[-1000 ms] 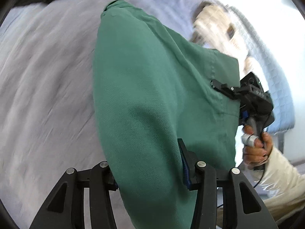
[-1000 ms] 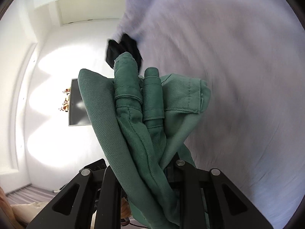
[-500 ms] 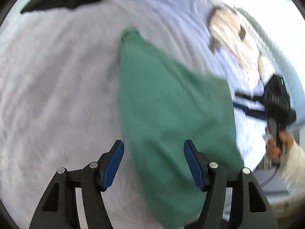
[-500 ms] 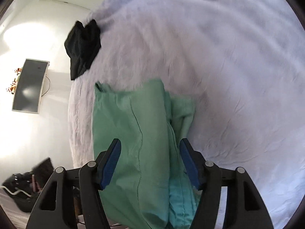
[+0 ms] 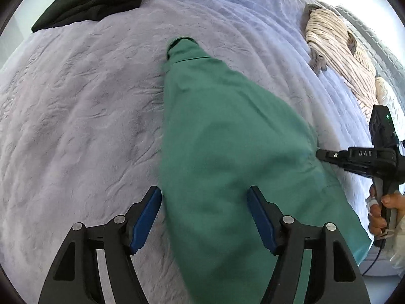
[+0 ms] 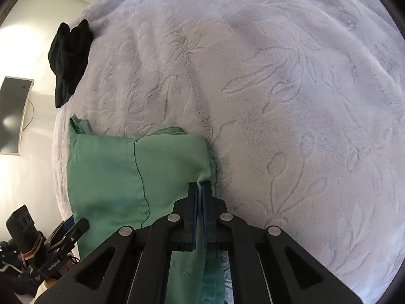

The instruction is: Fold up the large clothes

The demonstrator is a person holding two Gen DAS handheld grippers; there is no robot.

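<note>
On the bed [image 5: 76,126], near its front edge, the green garment [image 5: 222,152] lies folded. Left gripper [image 5: 203,215]: jaws apart, just opened, straddling cloth without pressing. Right gripper [image 6: 200,190]: just closed, pinching the garment's right-hand edge.

I am working in a home bedroom: a plush lavender bedspread [image 6: 278,88] is covering a wide bed, clothes [image 5: 339,50] are lying on it, and a television [image 6: 14,116] is hanging on the wall.
</note>
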